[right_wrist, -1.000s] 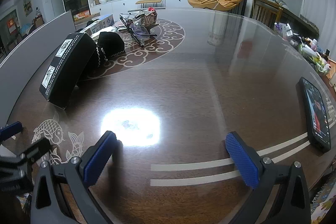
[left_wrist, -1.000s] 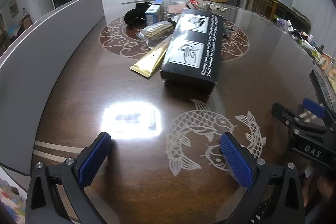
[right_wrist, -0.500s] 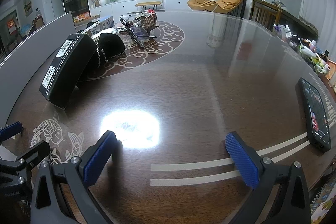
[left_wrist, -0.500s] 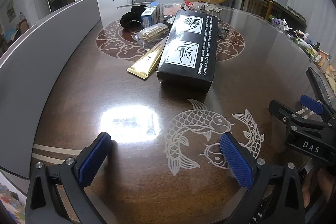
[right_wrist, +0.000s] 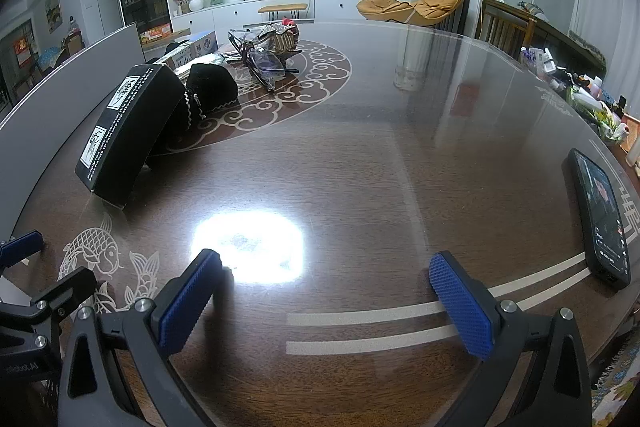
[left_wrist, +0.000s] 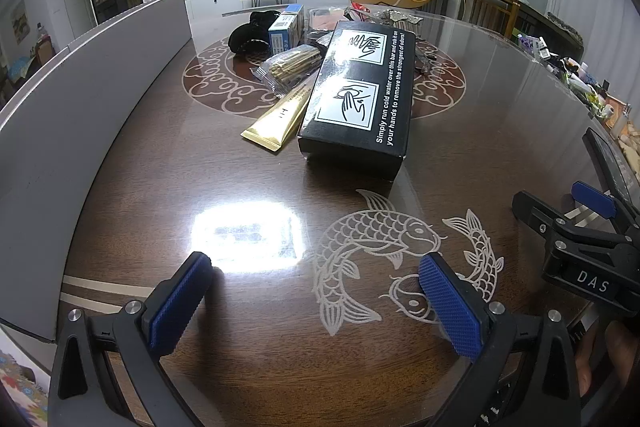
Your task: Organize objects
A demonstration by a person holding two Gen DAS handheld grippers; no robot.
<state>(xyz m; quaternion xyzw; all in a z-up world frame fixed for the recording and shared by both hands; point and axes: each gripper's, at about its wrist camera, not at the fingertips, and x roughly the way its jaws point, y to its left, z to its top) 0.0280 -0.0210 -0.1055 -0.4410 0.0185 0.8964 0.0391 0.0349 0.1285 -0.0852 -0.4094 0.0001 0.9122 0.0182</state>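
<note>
Ahead of the wide-open, empty left tool (left_wrist: 312, 301), nearer than the gaping, empty right tool (right_wrist: 325, 301): long black printed cardboard box (left_wrist: 360, 99), long axis pointing away.

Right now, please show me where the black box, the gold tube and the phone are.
black box (left_wrist: 362, 95), left wrist view, printed top.
gold tube (left_wrist: 278, 115), left wrist view, middle.
phone (right_wrist: 602, 217), right wrist view, screen.
</note>
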